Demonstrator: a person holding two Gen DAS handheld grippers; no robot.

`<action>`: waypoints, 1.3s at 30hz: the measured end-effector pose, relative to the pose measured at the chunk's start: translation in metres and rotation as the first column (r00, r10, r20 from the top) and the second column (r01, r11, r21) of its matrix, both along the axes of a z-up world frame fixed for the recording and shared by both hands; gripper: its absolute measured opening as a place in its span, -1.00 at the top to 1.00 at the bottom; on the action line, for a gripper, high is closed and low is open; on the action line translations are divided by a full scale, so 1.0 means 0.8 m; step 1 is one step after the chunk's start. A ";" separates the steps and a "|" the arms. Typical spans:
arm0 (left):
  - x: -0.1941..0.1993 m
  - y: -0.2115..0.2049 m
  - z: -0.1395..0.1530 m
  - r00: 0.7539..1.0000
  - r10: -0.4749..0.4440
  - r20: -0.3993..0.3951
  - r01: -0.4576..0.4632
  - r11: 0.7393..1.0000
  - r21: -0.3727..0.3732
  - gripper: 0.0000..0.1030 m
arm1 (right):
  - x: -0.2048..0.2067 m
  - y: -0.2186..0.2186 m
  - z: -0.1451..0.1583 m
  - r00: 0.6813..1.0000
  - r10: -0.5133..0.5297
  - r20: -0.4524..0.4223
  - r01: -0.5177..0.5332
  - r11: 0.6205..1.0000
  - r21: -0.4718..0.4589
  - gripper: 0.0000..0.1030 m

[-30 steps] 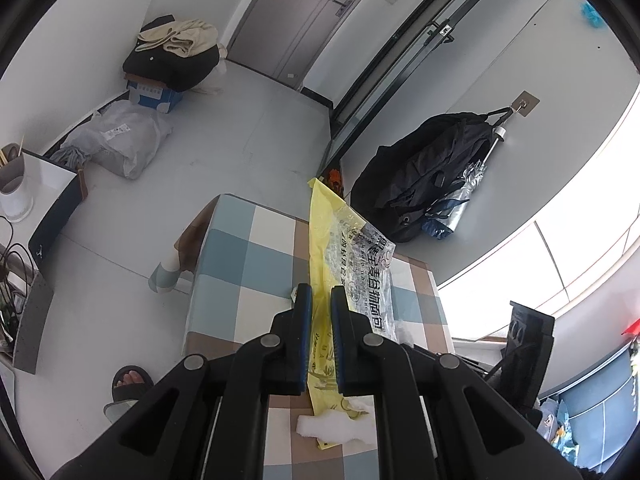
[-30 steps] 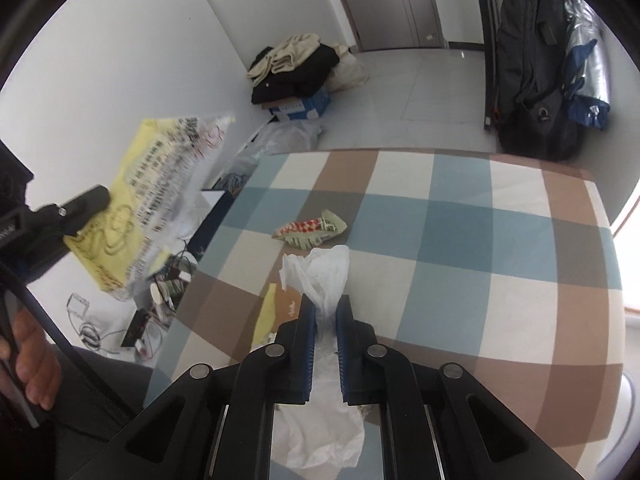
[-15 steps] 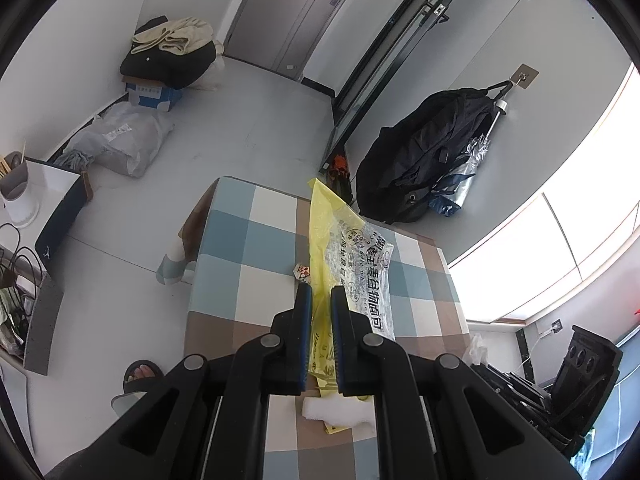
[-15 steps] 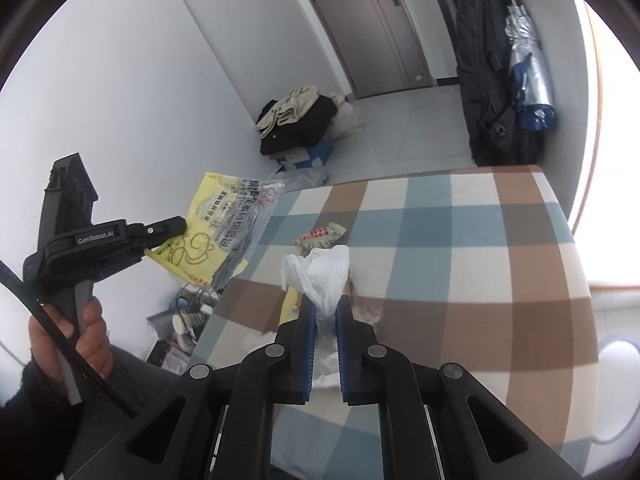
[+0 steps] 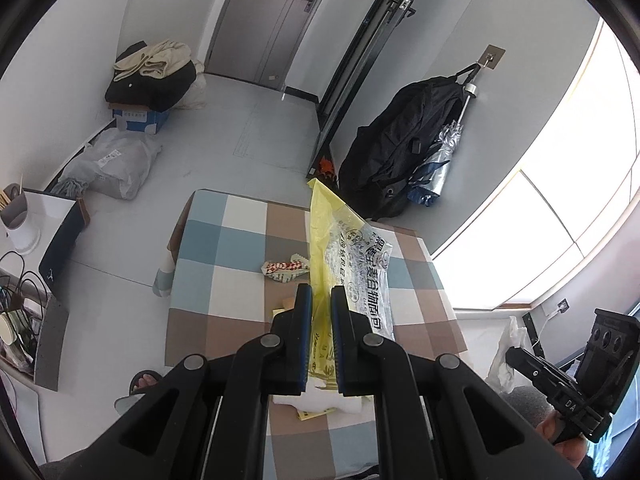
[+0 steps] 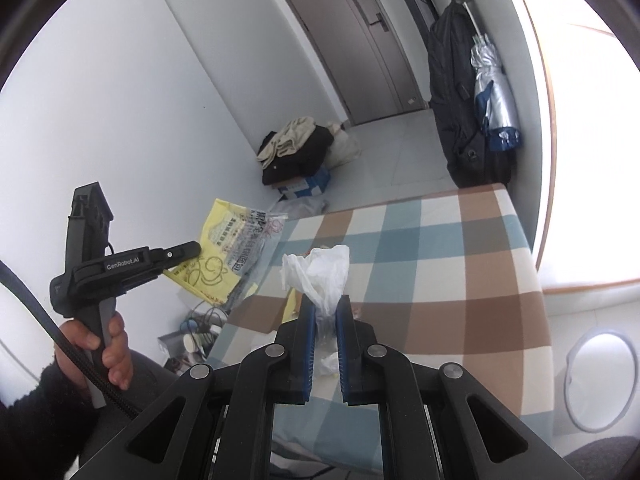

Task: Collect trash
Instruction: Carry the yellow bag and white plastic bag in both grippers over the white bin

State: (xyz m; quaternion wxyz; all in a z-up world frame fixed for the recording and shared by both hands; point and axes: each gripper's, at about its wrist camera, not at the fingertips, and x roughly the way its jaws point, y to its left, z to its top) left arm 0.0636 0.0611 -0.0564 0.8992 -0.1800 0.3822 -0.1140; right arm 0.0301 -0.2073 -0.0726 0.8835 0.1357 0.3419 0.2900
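Wrappers (image 5: 286, 270) lay on the checked worktop (image 5: 224, 280); left gripper (image 5: 321, 304) fingers pinched a yellow bag (image 5: 352, 256), right gripper (image 6: 325, 312) fingers a white bag (image 6: 320, 276). Backpack (image 5: 404, 144) hung by the door (image 5: 264, 20).

Glossy crinkled plastic wrapper (image 5: 352, 256); matt checked tablecloth (image 5: 224, 264).

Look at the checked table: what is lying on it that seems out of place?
A crumpled red-patterned wrapper lies loose on the checked table, with white tissue and yellow paper scraps near its front edge: litter not yet collected.
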 end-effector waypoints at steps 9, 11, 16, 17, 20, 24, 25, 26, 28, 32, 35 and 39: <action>-0.006 -0.057 0.034 0.998 -0.043 0.043 0.042 0.999 0.023 0.89 | -0.022 -0.051 0.036 0.997 -0.025 0.077 0.023 0.999 0.028 0.82; -0.006 -0.077 0.045 0.996 -0.067 0.061 0.066 0.998 0.026 0.89 | -0.027 -0.068 0.046 0.995 -0.042 0.092 0.039 0.999 0.036 0.82; 0.000 -0.133 0.066 0.985 -0.148 0.086 0.147 0.989 0.016 0.89 | -0.040 -0.121 0.067 0.988 -0.116 0.101 0.111 0.992 0.051 0.82; 0.003 -0.147 0.069 0.983 -0.162 0.085 0.161 0.987 0.016 0.89 | -0.044 -0.132 0.070 0.986 -0.129 0.107 0.124 0.991 0.051 0.82; 0.008 -0.183 0.077 0.972 -0.215 0.095 0.215 0.977 0.011 0.89 | -0.055 -0.162 0.081 0.977 -0.170 0.128 0.167 0.985 0.034 0.82; 0.017 -0.230 0.086 0.954 -0.281 0.101 0.283 0.959 -0.006 0.89 | -0.063 -0.210 0.088 0.962 -0.240 0.130 0.239 0.971 0.023 0.82; 0.019 -0.243 0.088 0.949 -0.298 0.100 0.300 0.954 -0.007 0.89 | -0.065 -0.223 0.089 0.956 -0.262 0.128 0.262 0.965 0.020 0.82; 0.022 -0.256 0.089 0.945 -0.313 0.098 0.315 0.949 -0.006 0.89 | -0.066 -0.233 0.088 0.952 -0.280 0.127 0.280 0.960 0.017 0.82; 0.027 -0.279 0.090 0.935 -0.344 0.092 0.346 0.938 -0.008 0.89 | -0.069 -0.259 0.085 0.939 -0.325 0.116 0.325 0.945 0.017 0.82; 0.040 -0.329 0.088 0.910 -0.409 0.068 0.409 0.913 0.012 0.89 | -0.071 -0.303 0.069 0.913 -0.401 0.078 0.402 0.916 0.008 0.82; 0.053 -0.368 0.076 0.886 -0.464 0.004 0.464 0.886 0.017 0.89 | -0.073 -0.333 0.050 0.891 -0.451 0.049 0.452 0.892 -0.014 0.82; 0.072 -0.416 0.045 0.854 -0.515 -0.070 0.517 0.855 0.026 0.89 | -0.068 -0.366 0.015 0.864 -0.503 -0.020 0.502 0.864 -0.024 0.82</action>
